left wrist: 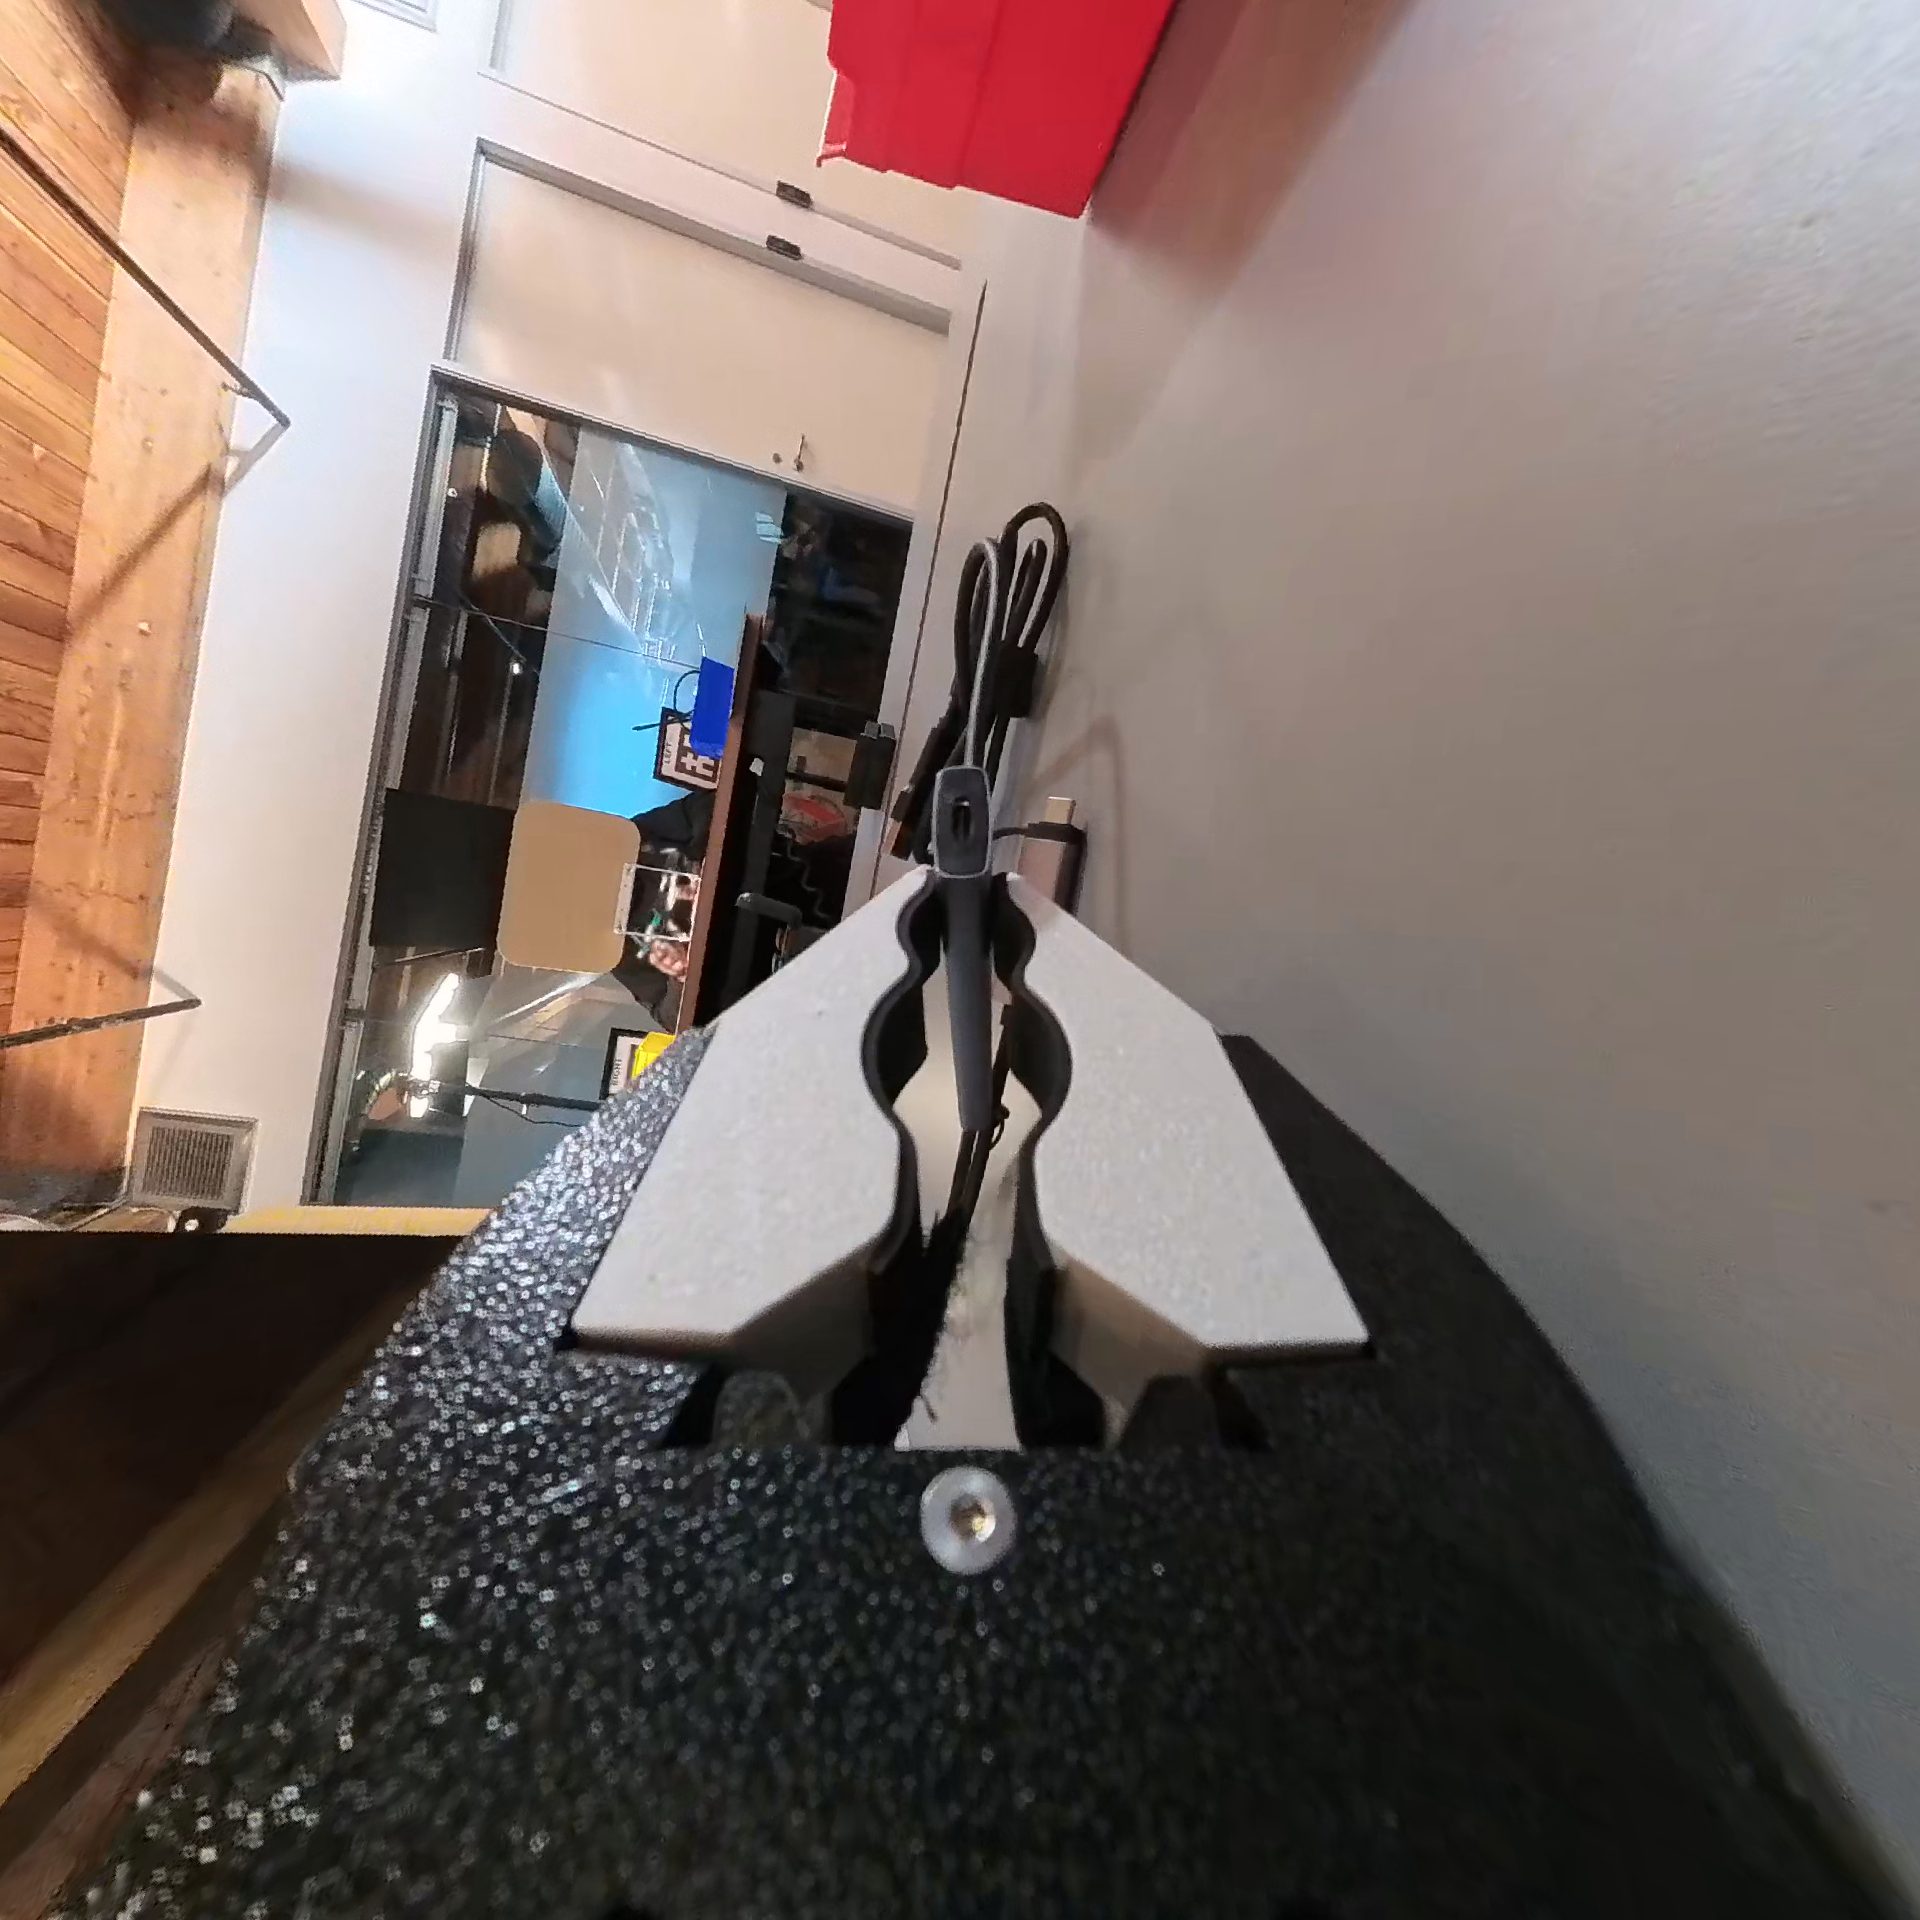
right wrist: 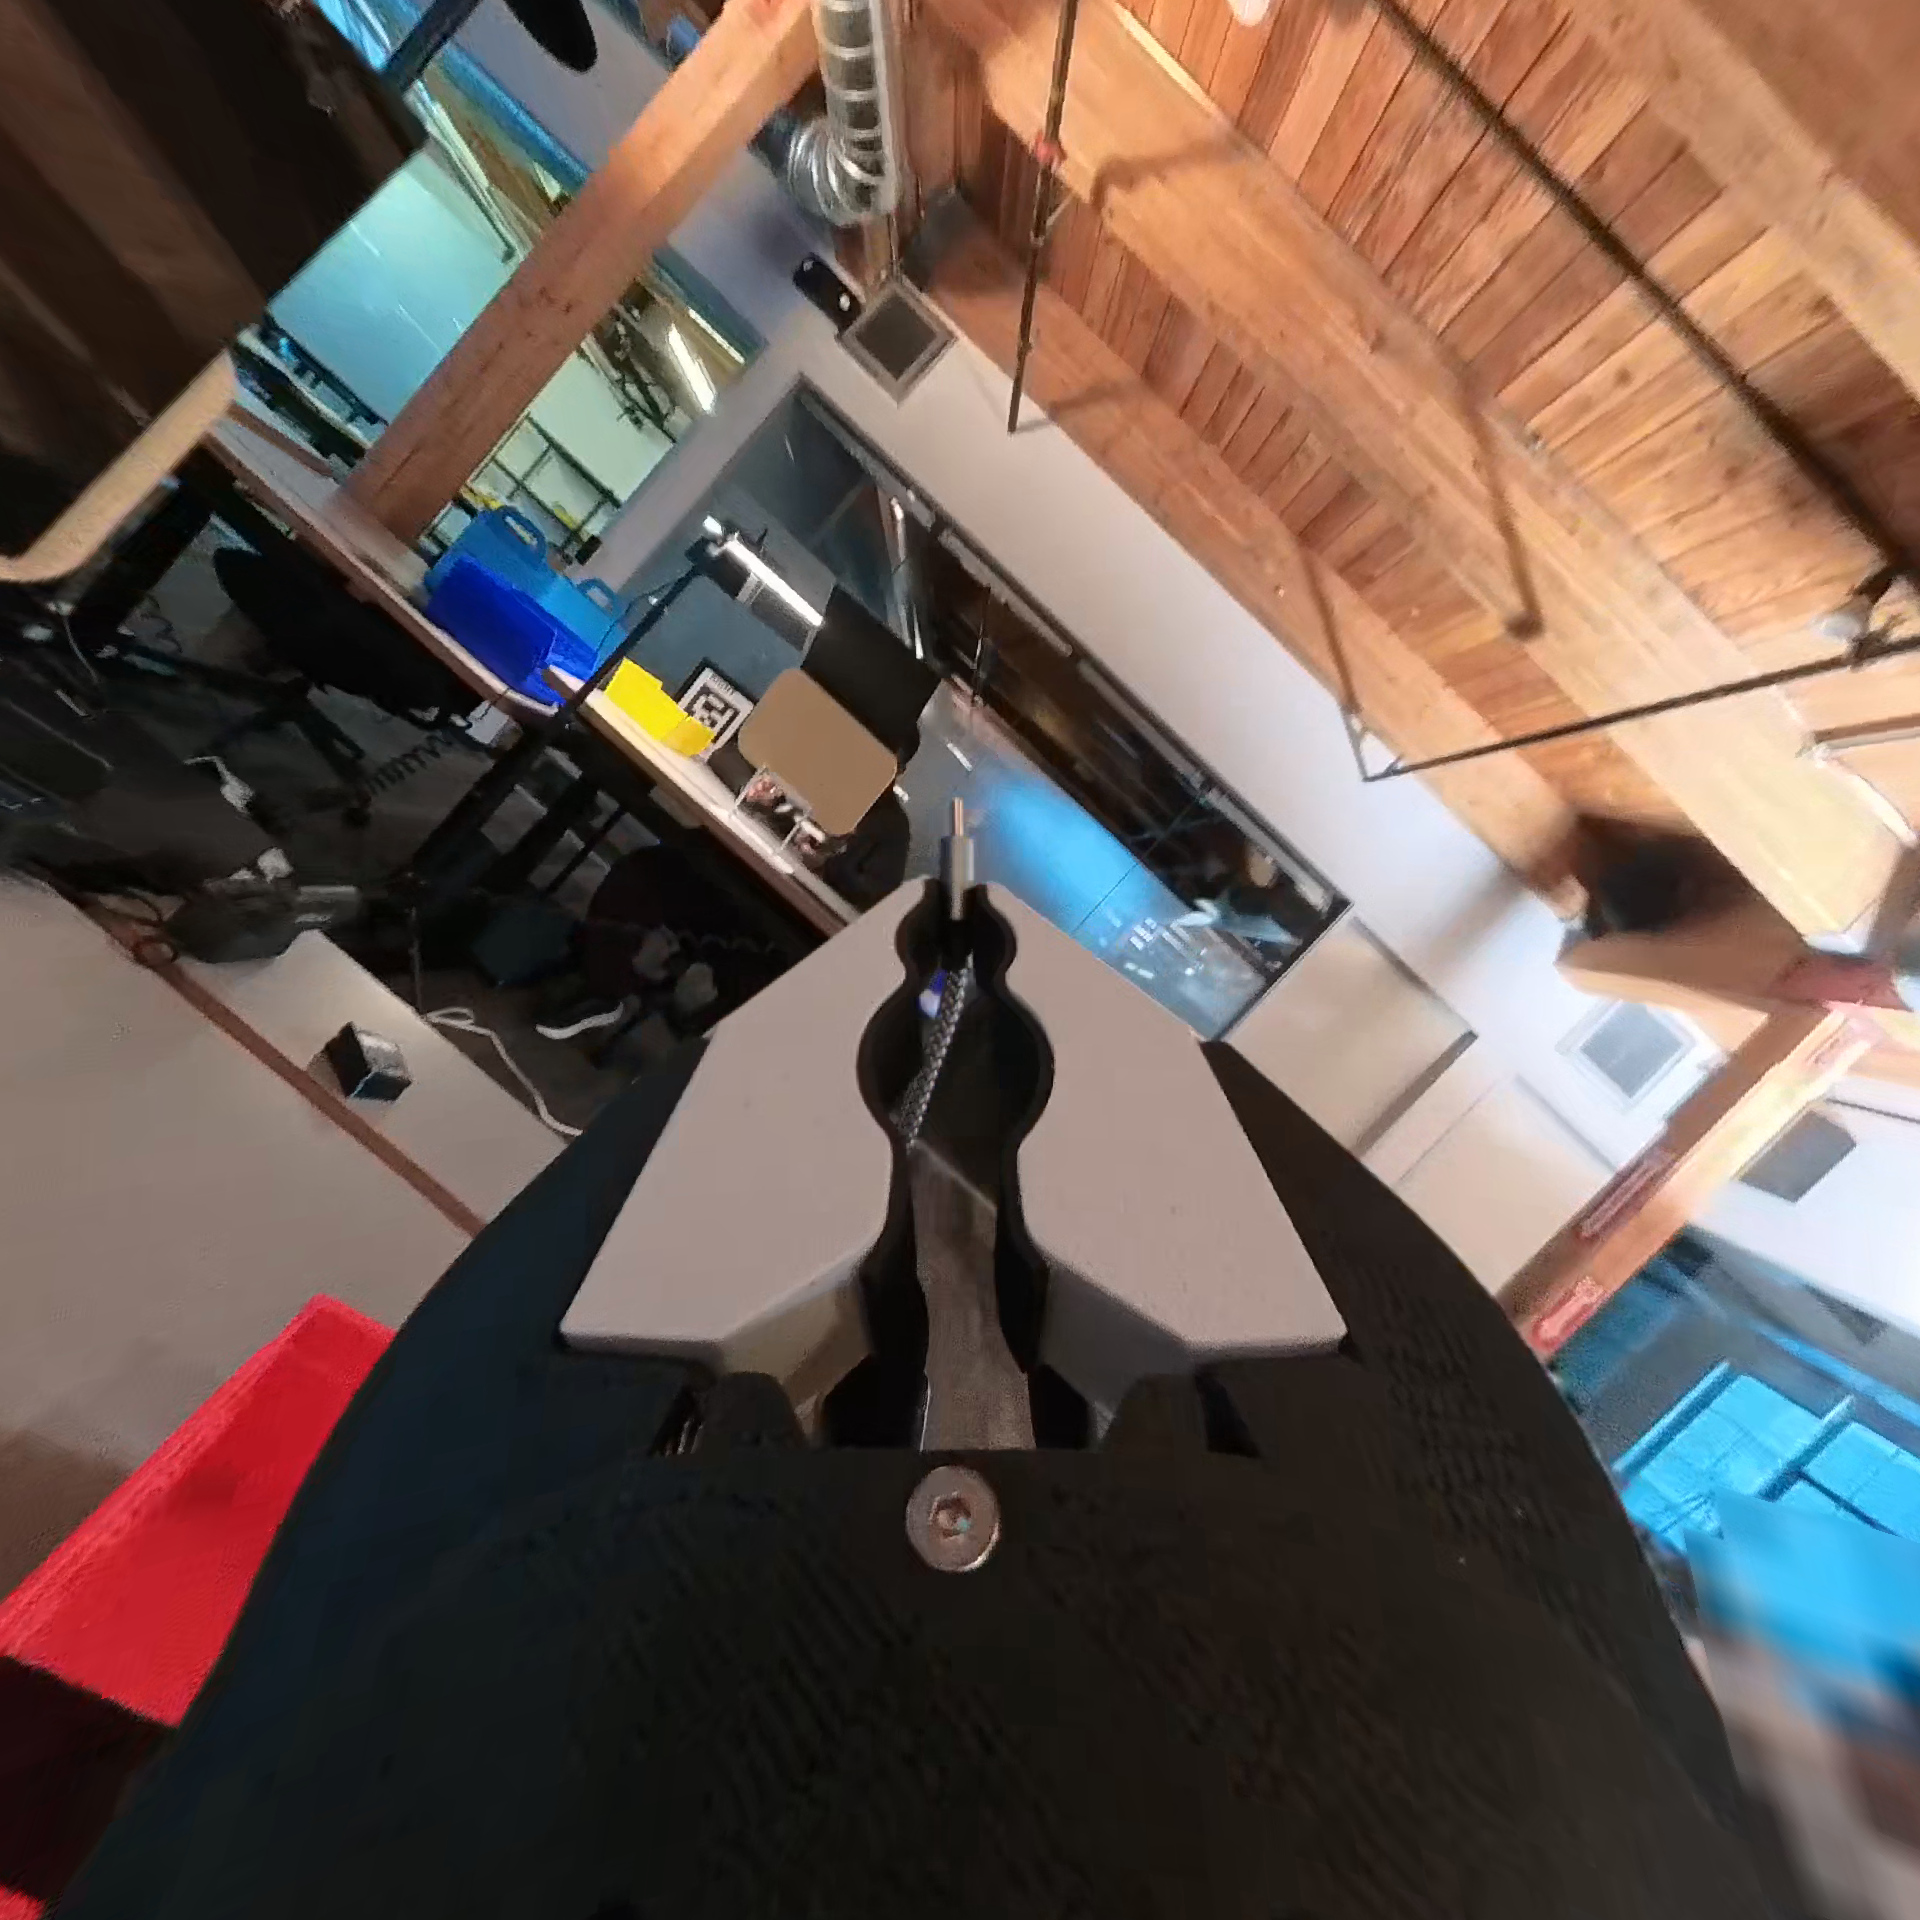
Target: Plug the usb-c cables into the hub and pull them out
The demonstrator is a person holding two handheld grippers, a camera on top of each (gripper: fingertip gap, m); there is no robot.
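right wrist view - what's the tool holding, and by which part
The right tool is shut on a braided usb-c cable, pinched at the back of its metal connector shell; the plug tip sticks out past the fingertips, free in the air.

White walls [left wrist: 343, 540] meet a wood-plank ceiling [right wrist: 1351, 343] with timber beams [right wrist: 582, 260], glass partitions [left wrist: 623, 748] glow blue, and desks [right wrist: 644, 769] and dark office chairs [right wrist: 332, 644] stand beyond.
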